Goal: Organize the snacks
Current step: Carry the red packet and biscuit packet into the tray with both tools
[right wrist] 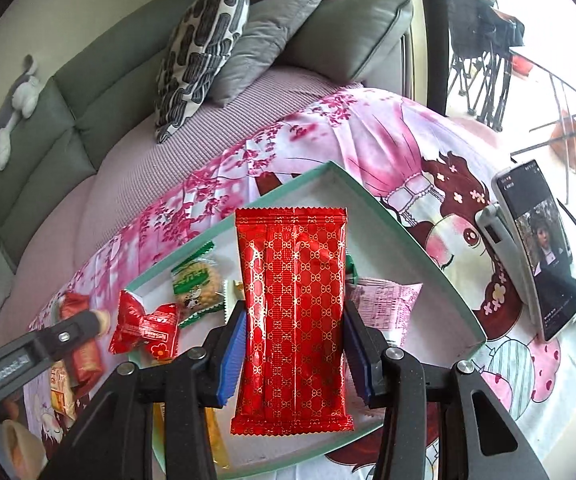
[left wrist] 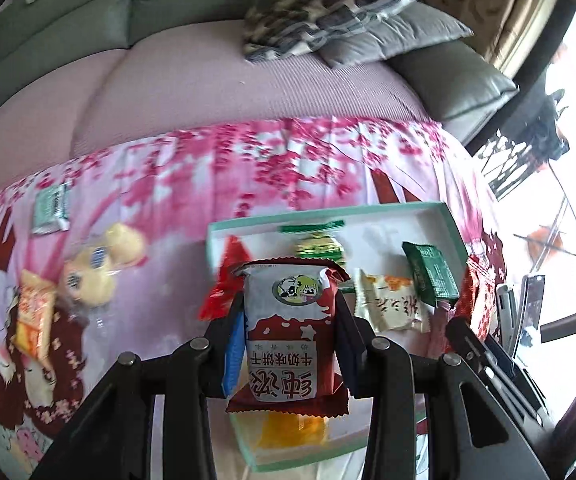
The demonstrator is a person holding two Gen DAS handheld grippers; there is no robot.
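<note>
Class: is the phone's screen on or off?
On. The phone, propped on a stand, shows a lit picture of a person.

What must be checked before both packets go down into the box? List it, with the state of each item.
1. Left gripper grips the milk biscuit packet: ok.
2. Right gripper grips the red patterned packet: ok.
3. Both packets are over the green-rimmed box: ok.
4. Bare box floor for them: ok at the far corner; nearer, the green cookie pack and the pink wrapper take room.
5. Grippers clear of each other: cannot tell.
6. Loose snacks left on the cloth, such as the small green packet: not ok.
</note>
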